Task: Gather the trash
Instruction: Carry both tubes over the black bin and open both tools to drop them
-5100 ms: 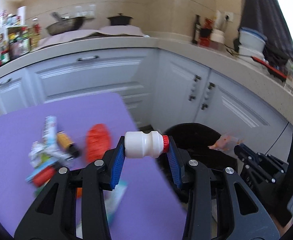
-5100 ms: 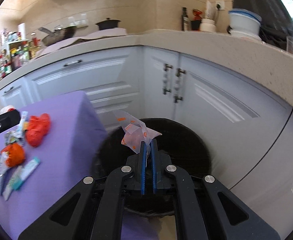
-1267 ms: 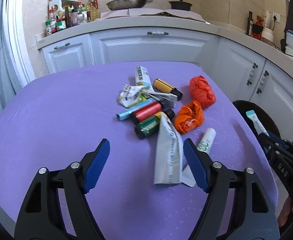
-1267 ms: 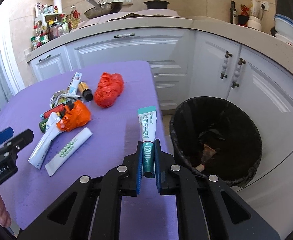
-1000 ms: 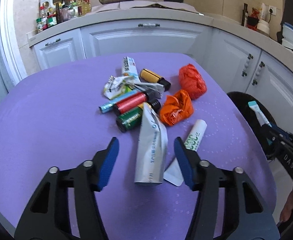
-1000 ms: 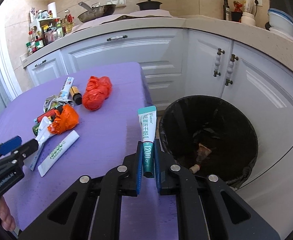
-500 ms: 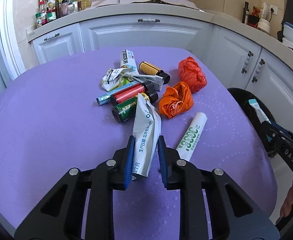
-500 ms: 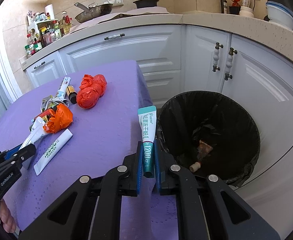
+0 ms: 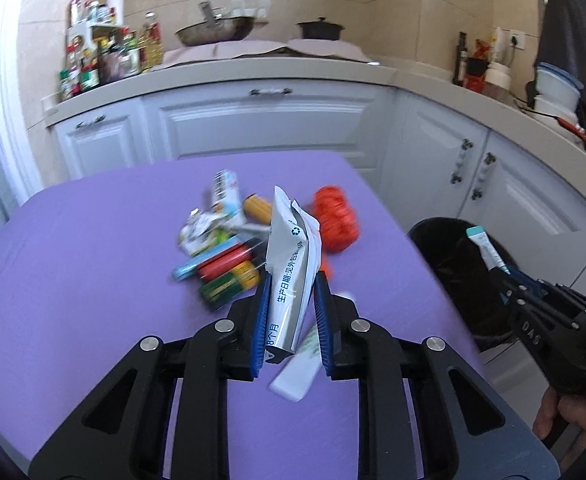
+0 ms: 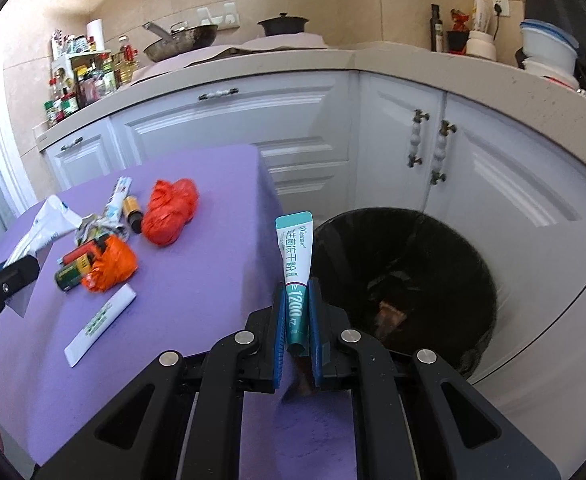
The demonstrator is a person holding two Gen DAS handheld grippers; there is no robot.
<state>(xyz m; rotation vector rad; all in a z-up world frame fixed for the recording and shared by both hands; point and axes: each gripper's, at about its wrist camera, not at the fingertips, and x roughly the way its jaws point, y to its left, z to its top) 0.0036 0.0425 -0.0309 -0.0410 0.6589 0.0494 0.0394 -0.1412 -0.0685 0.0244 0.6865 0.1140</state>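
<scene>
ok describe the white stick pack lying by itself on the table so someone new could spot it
Find the purple table beside the black bin. Near the table's front edge, just in front of the crumpled orange bag, lies the white stick pack. It is long, flat and white with green print, apart from the pile.

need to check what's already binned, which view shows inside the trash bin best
The right wrist view: the black trash bin opens toward the camera, some scraps visible at its bottom. The left wrist view catches only its rim, partly hidden by the right gripper.

Blurred pile, hidden scraps

The trash pile [image 9: 229, 248] is smearing into blur in the left wrist view; the silver pouch [image 9: 291, 264] is hiding the orange wrapper [image 10: 111, 266]; the bin's [image 10: 405, 280] contents are staying too dark to identify.
</scene>
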